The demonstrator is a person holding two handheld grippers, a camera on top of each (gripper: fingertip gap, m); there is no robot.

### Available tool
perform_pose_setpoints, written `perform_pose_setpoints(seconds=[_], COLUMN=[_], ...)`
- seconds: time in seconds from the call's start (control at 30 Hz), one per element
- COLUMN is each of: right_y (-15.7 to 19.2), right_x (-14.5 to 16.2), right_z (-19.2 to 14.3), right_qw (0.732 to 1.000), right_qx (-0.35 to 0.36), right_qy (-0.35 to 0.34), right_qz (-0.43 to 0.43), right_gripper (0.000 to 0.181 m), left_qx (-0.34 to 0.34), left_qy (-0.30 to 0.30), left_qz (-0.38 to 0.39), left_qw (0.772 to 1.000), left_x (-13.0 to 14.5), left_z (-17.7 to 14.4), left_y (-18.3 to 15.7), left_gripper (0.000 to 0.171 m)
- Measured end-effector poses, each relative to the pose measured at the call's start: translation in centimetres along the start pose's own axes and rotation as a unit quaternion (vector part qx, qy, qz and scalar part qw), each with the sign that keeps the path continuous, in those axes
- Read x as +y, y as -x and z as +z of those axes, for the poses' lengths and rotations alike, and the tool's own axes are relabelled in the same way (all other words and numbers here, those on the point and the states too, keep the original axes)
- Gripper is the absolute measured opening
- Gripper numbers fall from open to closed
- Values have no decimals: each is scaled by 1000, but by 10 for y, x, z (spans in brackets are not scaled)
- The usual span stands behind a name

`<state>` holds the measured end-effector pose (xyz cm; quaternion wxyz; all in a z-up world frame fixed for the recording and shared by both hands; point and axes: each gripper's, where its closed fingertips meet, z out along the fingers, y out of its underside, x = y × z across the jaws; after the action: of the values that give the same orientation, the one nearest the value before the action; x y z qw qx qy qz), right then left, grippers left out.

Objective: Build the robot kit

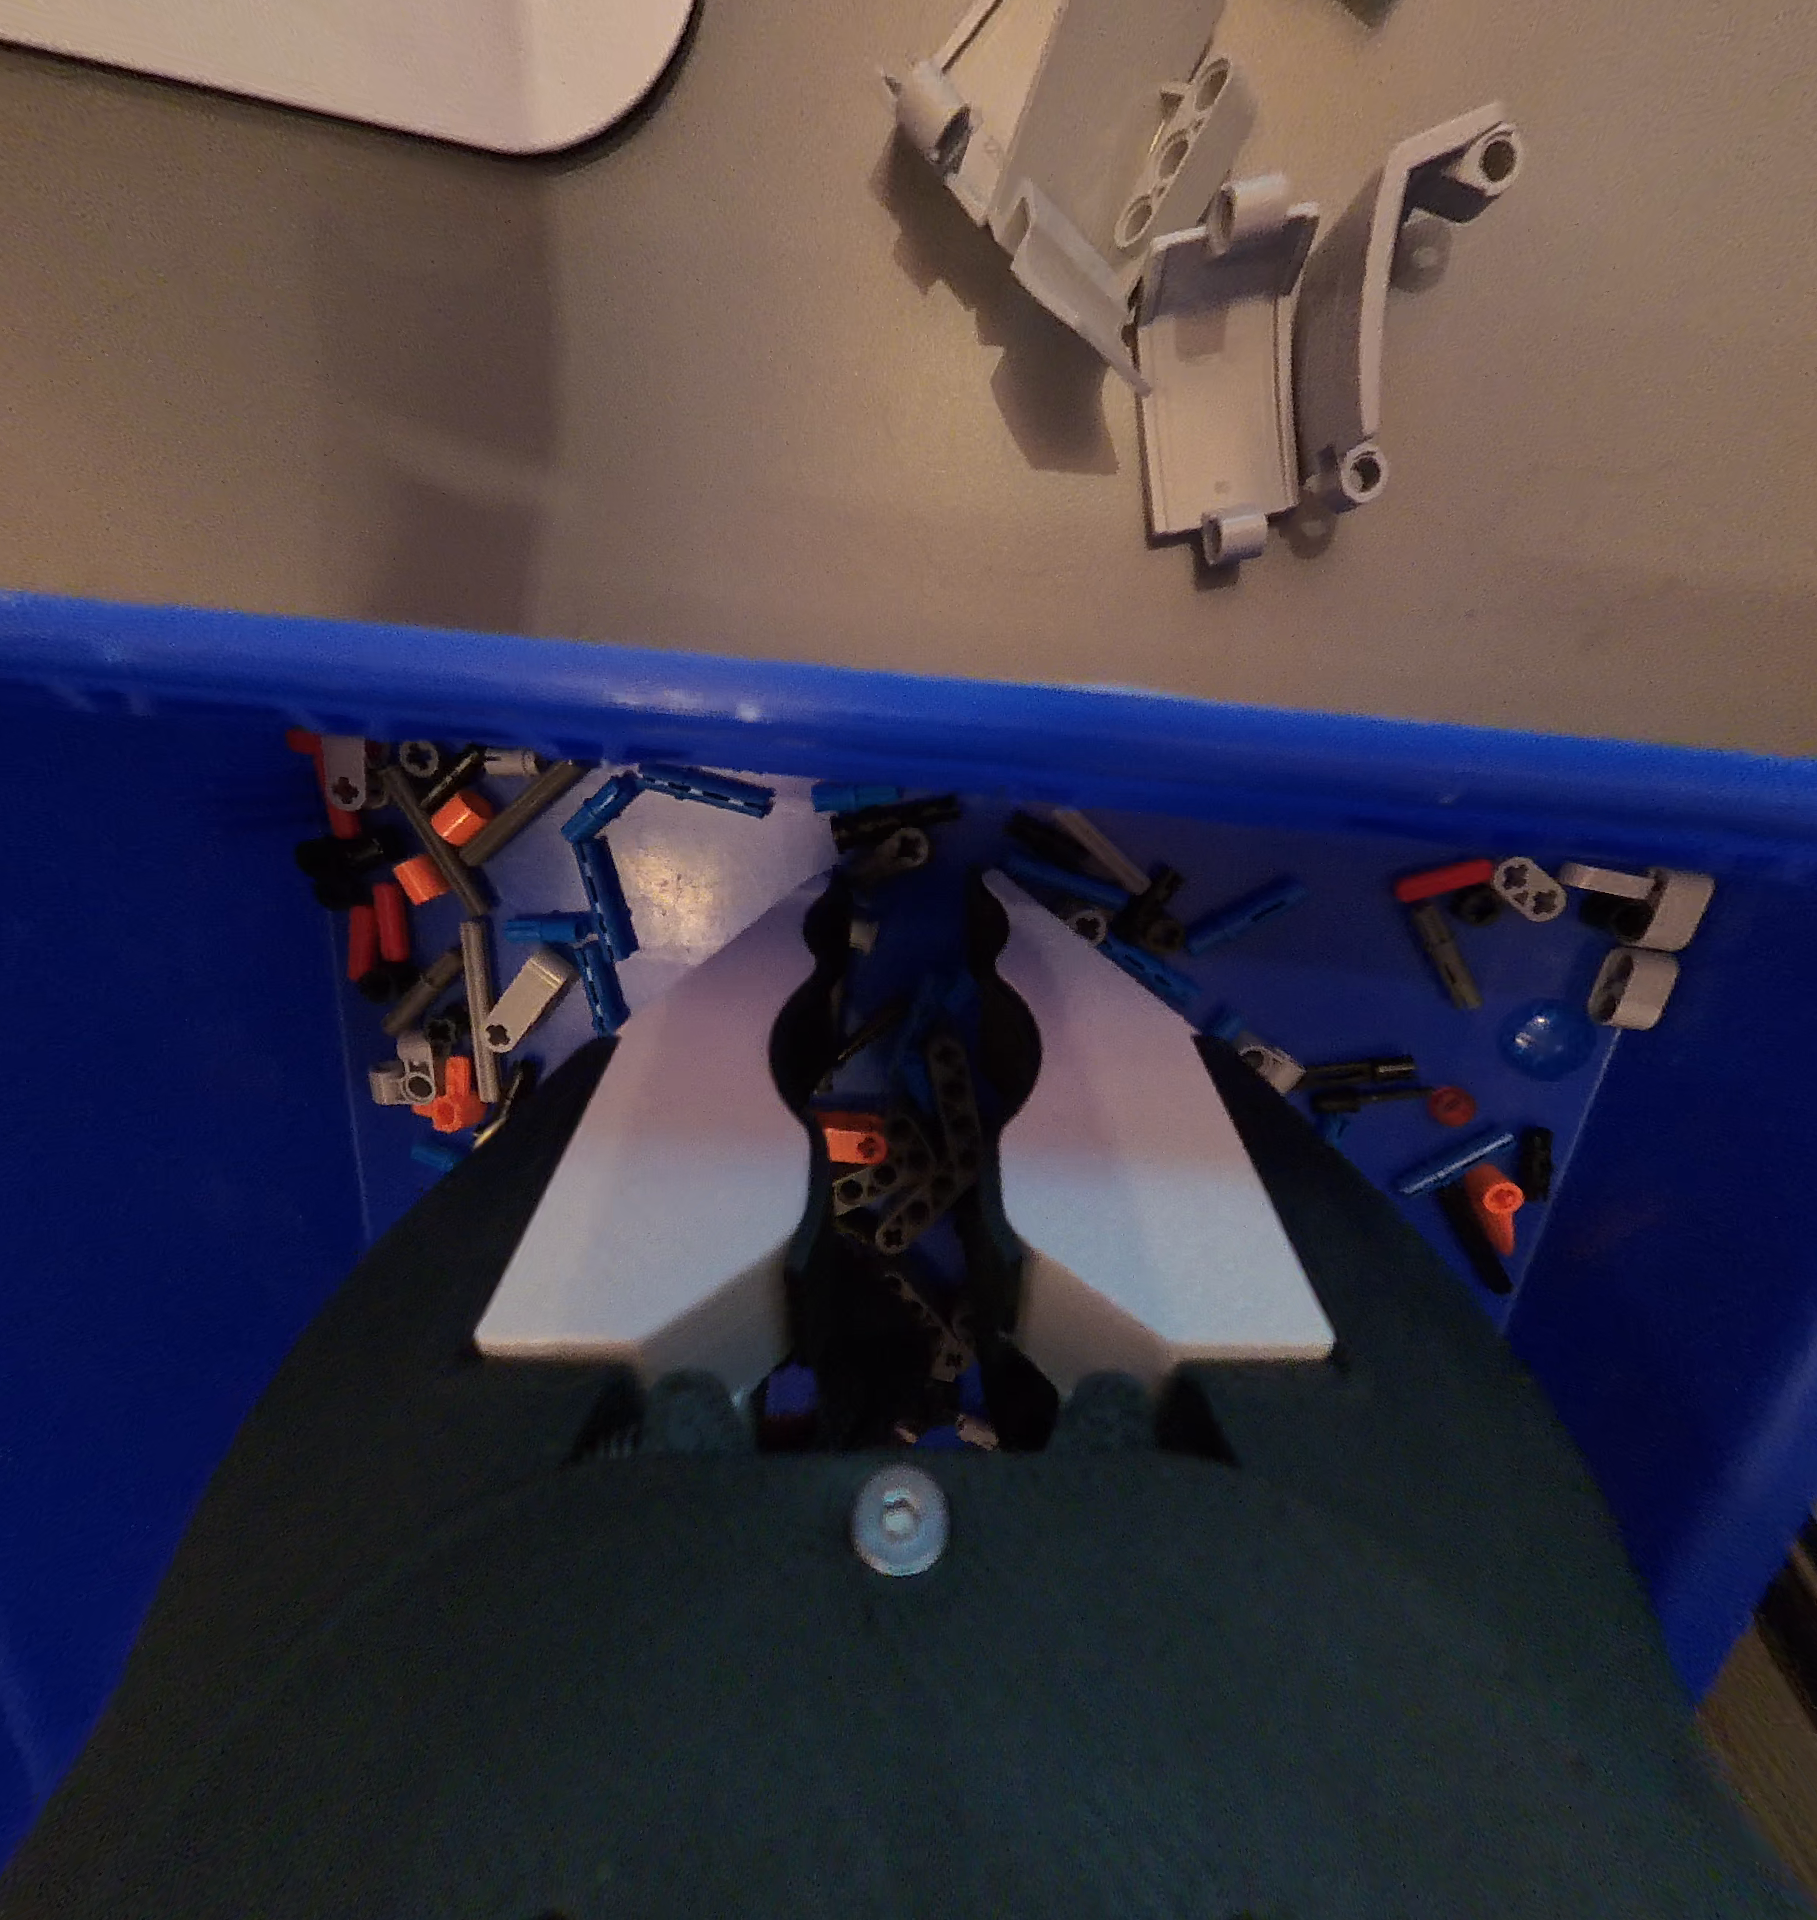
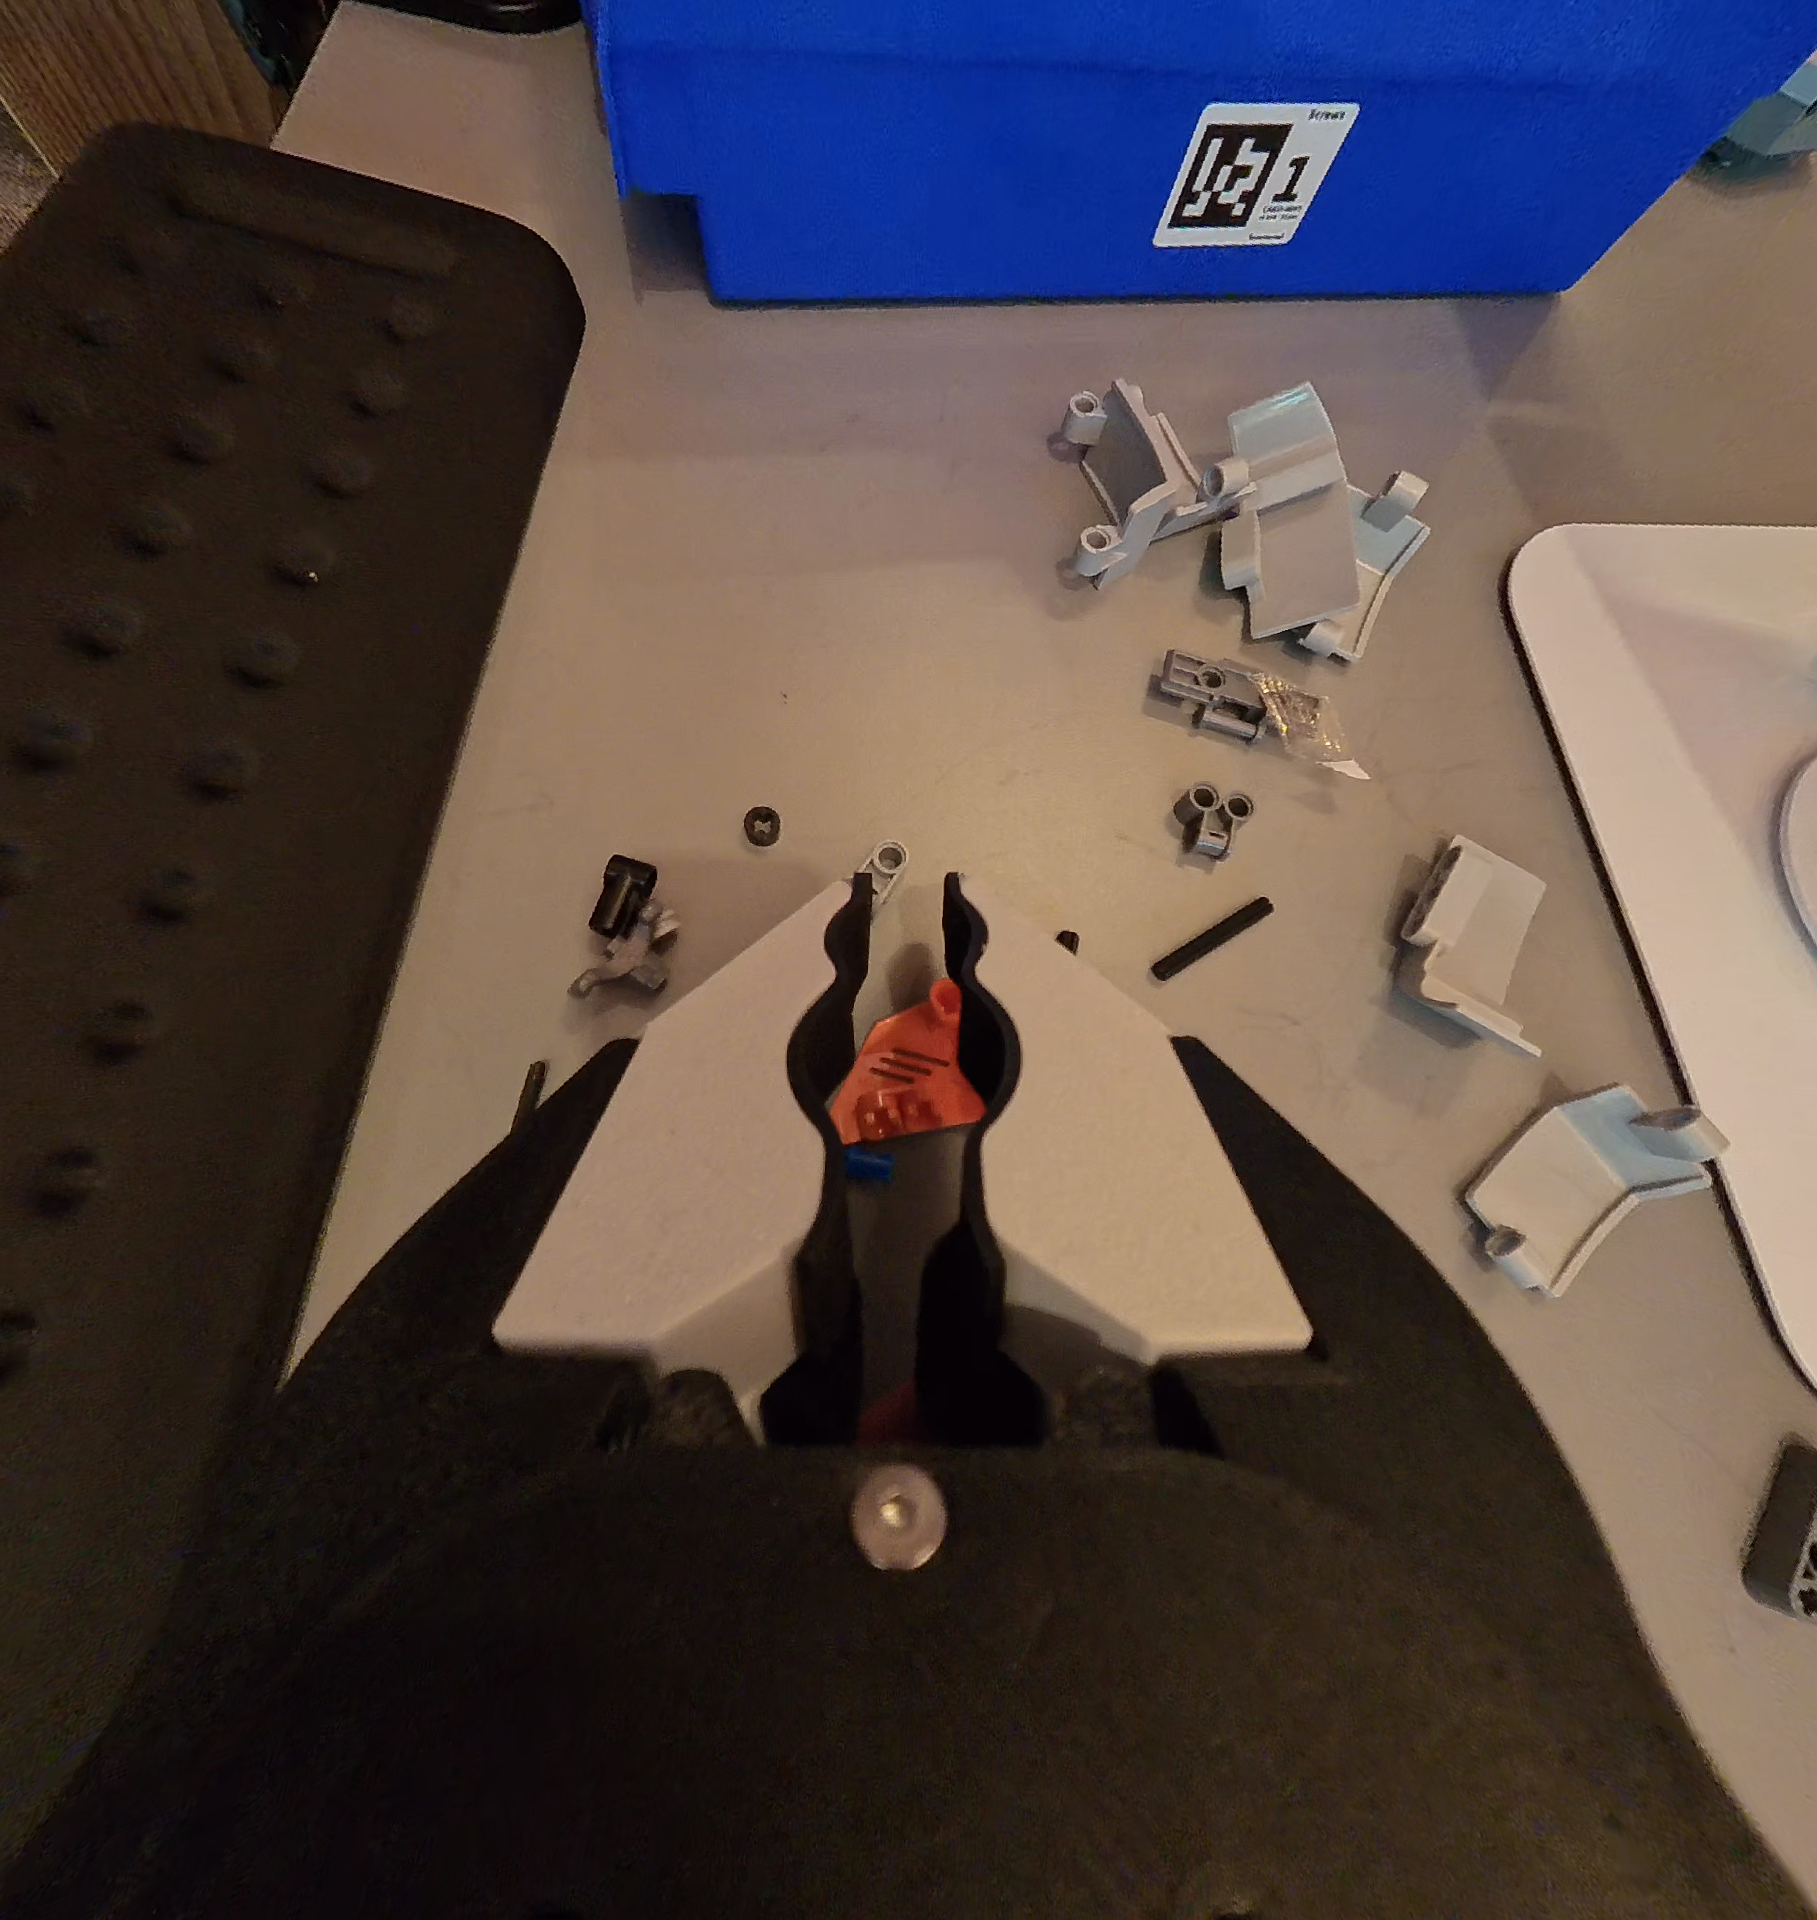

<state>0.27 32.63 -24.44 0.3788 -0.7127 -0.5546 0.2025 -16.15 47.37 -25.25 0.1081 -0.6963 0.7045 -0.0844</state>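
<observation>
Grey tabletop (image 2: 779,582) everywhere, scattered with pale grey panels (image 2: 1268,520). Upper middle of the right wrist view sits a blue bin (image 2: 935,156) bearing a white sticker; a studded black mat (image 2: 208,623) fills the left. Right gripper (image 2: 906,894), jaws narrow, holds an orange piece (image 2: 909,1081). Left gripper (image 1: 904,894) hangs inside the blue bin (image 1: 883,717) over small mixed pieces (image 1: 447,935), jaws slightly apart, gripping nothing I can make out.

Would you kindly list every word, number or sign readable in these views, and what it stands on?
White sticker on the blue bin: black square code pattern plus small print, which I will not quote.
Grey panel: a faint moulded mark, too blurred to read.
Nothing else bears writing.
</observation>
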Motion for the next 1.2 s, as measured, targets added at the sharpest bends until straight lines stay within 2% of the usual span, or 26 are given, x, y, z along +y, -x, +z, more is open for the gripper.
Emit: perform_pose_setpoints(seconds=[0.13,0.4,0.73,0.93,1.03,1.13,1.2], right_y=[-1,-1,-2,-3,-3,-3,-2], right_x=[0,-1,-6,-10,-13,-13,-13], right_z=[0,-2,-5,-7,-9,-10,-12], right_qw=[1000,1000,1000,1000,1000,1000,1000], right_qx=[1,3,9,13,14,14,11], right_qy=[0,-1,-14,-22,-27,-26,-23], right_qz=[1,-3,-3,-2,-3,-5,-9], right_gripper=[11,10,14,16,16,16,16], left_qx=[12,0,-40,-78,-84,-72,-54], left_qy=[-10,-11,-55,-95,-125,-126,-110], left_qz=[-13,-22,-19,0,42,111,155], left_qw=[1000,1000,998,992,988,983,980], left_x=[-3,-2,-12,-36,-65,-97,-116], left_z=[4,-2,-60,-110,-130,-131,-121], left_y=[0,4,1,-14,-40,-78,-100], left_gripper=[16,15,14,14,14,14,14])
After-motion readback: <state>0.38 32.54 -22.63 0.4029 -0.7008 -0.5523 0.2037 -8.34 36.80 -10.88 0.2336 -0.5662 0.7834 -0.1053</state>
